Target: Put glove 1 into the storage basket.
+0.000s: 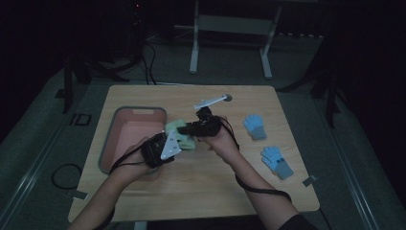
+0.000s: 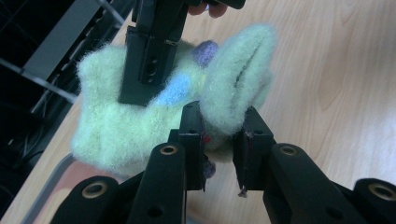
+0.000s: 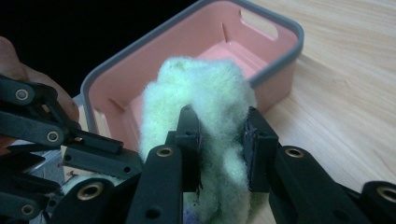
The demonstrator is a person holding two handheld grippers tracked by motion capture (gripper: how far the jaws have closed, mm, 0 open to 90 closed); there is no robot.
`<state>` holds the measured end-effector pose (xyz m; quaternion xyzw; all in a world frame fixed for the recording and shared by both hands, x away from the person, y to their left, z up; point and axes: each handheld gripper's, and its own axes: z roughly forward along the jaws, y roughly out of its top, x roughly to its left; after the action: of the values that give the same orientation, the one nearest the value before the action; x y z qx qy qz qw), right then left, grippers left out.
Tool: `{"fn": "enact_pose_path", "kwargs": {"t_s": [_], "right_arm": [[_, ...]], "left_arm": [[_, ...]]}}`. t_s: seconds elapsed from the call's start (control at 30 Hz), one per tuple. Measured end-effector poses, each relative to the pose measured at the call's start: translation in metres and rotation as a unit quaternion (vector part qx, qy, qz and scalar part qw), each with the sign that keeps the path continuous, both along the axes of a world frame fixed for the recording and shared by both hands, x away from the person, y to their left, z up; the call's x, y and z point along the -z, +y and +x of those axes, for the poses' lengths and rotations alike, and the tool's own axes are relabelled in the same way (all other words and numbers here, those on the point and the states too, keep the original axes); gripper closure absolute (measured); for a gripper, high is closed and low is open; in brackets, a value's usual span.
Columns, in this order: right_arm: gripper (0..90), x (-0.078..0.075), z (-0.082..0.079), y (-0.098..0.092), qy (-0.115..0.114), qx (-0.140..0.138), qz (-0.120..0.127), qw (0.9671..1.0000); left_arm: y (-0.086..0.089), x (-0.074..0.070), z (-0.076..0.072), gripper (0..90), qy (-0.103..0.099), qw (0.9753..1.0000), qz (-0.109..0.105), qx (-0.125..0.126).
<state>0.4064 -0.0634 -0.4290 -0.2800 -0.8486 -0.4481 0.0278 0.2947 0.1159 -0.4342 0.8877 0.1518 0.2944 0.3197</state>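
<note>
- Beside the pink bin [image 1: 135,139], at its right rim, I am holding a fuzzy green glove [image 1: 179,134] up off the wooden table [image 1: 201,187] between both claws.
- My left claw [image 2: 223,133] is clenching a fold of the green glove; its jaws are pressing into the fluff from both sides.
- My right claw [image 3: 220,140] is grasping another bunch of the same glove, with the bin's open mouth lying just behind it.
- Inside the bin, as far as I am seeing, nothing is lying yet.
- Well to the right of the bin, two blue gloves [image 1: 254,126] [image 1: 276,162] are waiting flat on the table, apart from each other.
- I am judging the work as barely begun: the green glove is close to the bin but not in it, and the blue pair is untouched.
</note>
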Motion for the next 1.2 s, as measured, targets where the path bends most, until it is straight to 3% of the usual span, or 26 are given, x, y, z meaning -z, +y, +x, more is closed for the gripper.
{"fn": "enact_pose_path", "kwargs": {"t_s": [0.33,0.53,0.7,1.0,1.2], "right_arm": [[72.4,-0.002,0.006,0.044,0.004,-0.016,0.005,0.9999],[72.4,0.003,0.003,0.072,0.005,-0.024,0.002,0.9997],[72.7,0.008,0.004,0.094,0.007,-0.028,-0.001,0.9996],[72.7,0.03,0.009,0.128,0.019,-0.037,-0.029,0.9987],[72.7,0.05,0.019,0.137,0.034,-0.031,-0.057,0.9973]], "left_arm": [[0.043,-0.003,0.0,75.8,0.008,0.9999,0.001,-0.011],[0.072,0.005,-0.004,75.7,0.004,1.0,0.001,-0.005],[0.093,0.012,-0.005,75.7,0.001,0.9999,0.004,-0.015],[0.119,0.035,0.001,75.7,0.031,0.9993,0.016,-0.014],[0.123,0.052,0.016,75.5,0.068,0.9974,0.023,-0.009]]}}
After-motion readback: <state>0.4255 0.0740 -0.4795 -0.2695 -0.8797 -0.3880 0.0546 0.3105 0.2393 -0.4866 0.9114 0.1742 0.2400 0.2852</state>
